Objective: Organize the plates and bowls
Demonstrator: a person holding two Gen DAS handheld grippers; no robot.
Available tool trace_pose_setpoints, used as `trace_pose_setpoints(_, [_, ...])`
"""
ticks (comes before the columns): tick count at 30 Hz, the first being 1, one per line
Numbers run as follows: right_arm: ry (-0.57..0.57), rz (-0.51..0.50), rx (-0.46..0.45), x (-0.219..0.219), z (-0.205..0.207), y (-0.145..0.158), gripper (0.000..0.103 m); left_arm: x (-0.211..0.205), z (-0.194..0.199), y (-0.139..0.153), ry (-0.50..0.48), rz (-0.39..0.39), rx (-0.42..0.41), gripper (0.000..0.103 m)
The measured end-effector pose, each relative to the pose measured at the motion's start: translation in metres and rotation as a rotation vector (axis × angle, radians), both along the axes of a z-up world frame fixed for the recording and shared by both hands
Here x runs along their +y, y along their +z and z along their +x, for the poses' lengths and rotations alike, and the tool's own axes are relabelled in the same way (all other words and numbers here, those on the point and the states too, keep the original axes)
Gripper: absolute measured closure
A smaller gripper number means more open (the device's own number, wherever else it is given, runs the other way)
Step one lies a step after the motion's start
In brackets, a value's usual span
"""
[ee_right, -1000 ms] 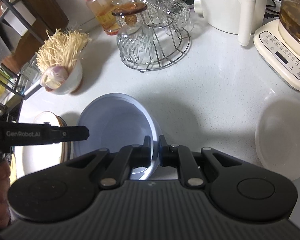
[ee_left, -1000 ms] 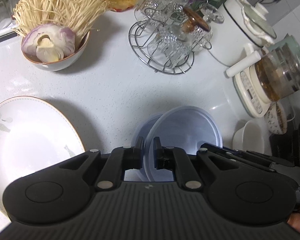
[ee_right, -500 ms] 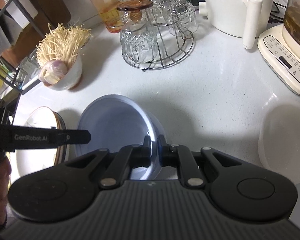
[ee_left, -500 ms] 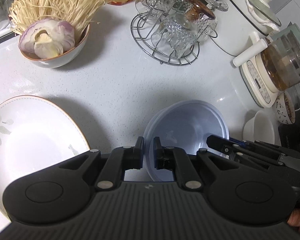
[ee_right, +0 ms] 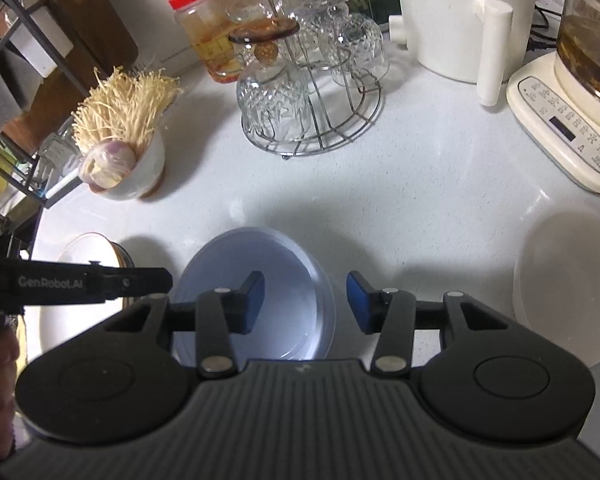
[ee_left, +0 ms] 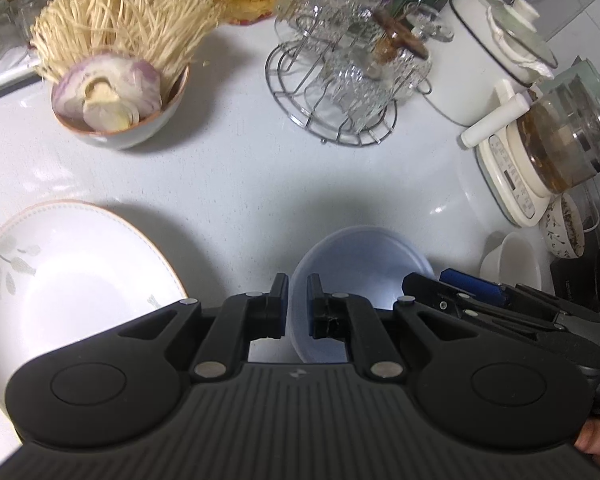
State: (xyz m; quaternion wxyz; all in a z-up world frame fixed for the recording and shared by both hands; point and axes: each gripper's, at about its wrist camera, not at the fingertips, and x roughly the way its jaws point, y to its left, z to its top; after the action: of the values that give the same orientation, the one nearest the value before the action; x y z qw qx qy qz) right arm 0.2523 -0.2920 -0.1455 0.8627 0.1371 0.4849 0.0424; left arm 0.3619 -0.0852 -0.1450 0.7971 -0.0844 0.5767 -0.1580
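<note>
The left tongs (ee_left: 298, 300) are clamped on the near-left rim of the blue bowl (ee_left: 364, 264), which sits on the white worktop (ee_left: 240, 184). The right tongs (ee_right: 306, 300) are opening, pads clear of that bowl's right rim; a second ago they pinched it. Only the right view shows one translucent container (ee_right: 568, 288) at far right; only the left view shows the whole floral plate (ee_left: 68, 272). One vegetable bowl (ee_left: 120, 120) stands farther back.
</note>
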Motion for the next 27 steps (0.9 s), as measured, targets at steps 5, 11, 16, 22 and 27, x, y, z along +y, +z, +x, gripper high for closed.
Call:
trace_pose_setpoints(5, [-0.009, -0.002, -0.036, 0.001, -0.004, 0.015, 0.055, 0.0, -0.002, 0.018, -0.013, -0.012, -0.036, 0.094])
trace_pose_setpoints(11, [-0.025, 0.0, -0.081, 0.001, -0.011, 0.035, 0.055, -0.003, -0.006, 0.039, -0.036, -0.025, -0.076, 0.094])
trace_pose_setpoints(16, [-0.032, -0.008, -0.125, 0.001, -0.018, 0.054, 0.055, -0.005, -0.01, 0.062, -0.052, -0.044, -0.127, 0.094])
trace_pose_setpoints(22, [-0.056, -0.014, -0.193, -0.001, -0.025, 0.076, 0.055, -0.011, -0.016, 0.087, -0.084, -0.069, -0.186, 0.094])
trace_pose_setpoints(27, [-0.079, -0.025, -0.252, -0.003, -0.032, 0.091, 0.055, -0.016, -0.019, 0.099, -0.112, -0.076, -0.222, 0.094])
